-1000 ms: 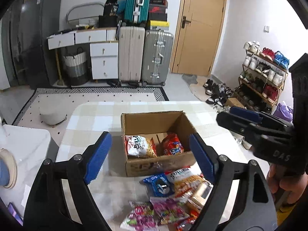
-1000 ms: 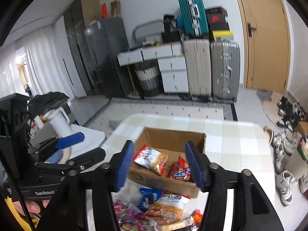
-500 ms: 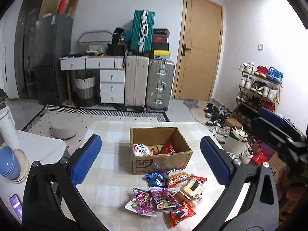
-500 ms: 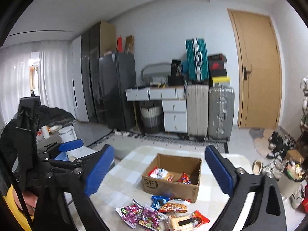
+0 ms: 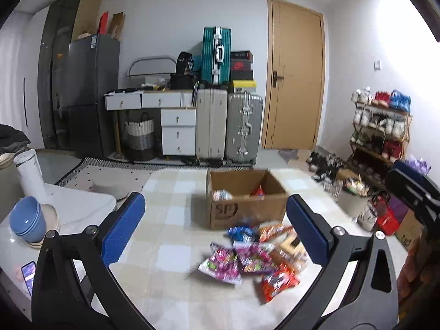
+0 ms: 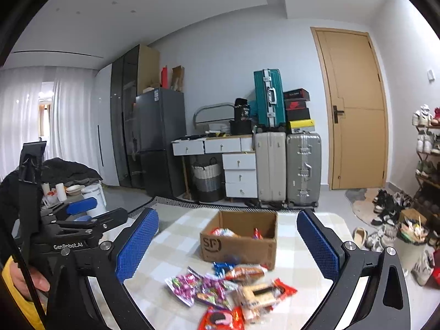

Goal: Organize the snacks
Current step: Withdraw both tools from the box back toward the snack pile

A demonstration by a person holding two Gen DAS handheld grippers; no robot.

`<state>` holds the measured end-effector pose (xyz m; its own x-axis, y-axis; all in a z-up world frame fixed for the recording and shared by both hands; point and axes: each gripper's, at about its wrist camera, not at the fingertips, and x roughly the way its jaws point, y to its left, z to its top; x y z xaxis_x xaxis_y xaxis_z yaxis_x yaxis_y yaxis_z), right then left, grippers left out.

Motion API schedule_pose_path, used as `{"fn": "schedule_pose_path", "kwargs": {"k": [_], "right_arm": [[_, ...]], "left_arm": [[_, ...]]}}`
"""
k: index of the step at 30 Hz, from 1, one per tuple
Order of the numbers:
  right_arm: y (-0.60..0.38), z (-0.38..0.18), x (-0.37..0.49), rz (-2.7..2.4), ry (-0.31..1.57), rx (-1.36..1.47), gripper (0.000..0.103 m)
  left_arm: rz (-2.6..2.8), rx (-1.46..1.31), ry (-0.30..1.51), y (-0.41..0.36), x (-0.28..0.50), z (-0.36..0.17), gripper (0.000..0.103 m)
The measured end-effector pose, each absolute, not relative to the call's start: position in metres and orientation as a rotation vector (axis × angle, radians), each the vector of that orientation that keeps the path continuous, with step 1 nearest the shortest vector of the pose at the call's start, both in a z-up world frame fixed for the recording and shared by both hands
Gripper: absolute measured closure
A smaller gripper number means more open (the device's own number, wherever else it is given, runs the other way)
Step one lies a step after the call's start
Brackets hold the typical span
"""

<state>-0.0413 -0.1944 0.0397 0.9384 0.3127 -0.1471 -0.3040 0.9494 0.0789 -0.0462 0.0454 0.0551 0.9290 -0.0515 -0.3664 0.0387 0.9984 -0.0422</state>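
The room has a tan wooden door (image 6: 354, 110), a row of hard suitcases (image 5: 228, 126) by the wall and a table with a pale checked cloth (image 5: 170, 220) in the middle. On the cloth sits a brown cardboard box with its top open (image 5: 242, 209). Two snack bags already lie inside it, so the box looks like the place where the snacks should go. In front of the box, close to it, lies a loose heap of bright snack packets (image 6: 231, 294), pink, blue, orange and red. They are still waiting to be put away.

The left gripper with blue pads (image 5: 214, 233) is spread wide with nothing in it. The right gripper with blue pads (image 6: 228, 244) is opening the last little bit, and nothing is between its pads either. Both sit back from the heap, probably so the person can pick which packet to take next.

The left view is blurry on the snacks but shows the blue bowls (image 5: 27, 220) on a white side table. The right view shows the packets more sharply, and also the person's hand (image 6: 30, 280) holding the left tool.
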Motion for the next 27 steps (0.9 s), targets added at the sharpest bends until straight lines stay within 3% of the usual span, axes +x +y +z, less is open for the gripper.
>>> {"fn": "schedule_pose_path", "kwargs": {"k": [8,27], "right_arm": [[-0.205,-0.024,-0.027,0.331,0.287,0.115,0.001],[-0.182,-0.111,0.048,0.421,0.492,0.153,0.001]], "left_arm": [[-0.045,-0.073,0.555,0.055,-0.003,-0.018,0.001],[-0.053,-0.109,0.8,0.058,0.118,-0.139,0.001]]}}
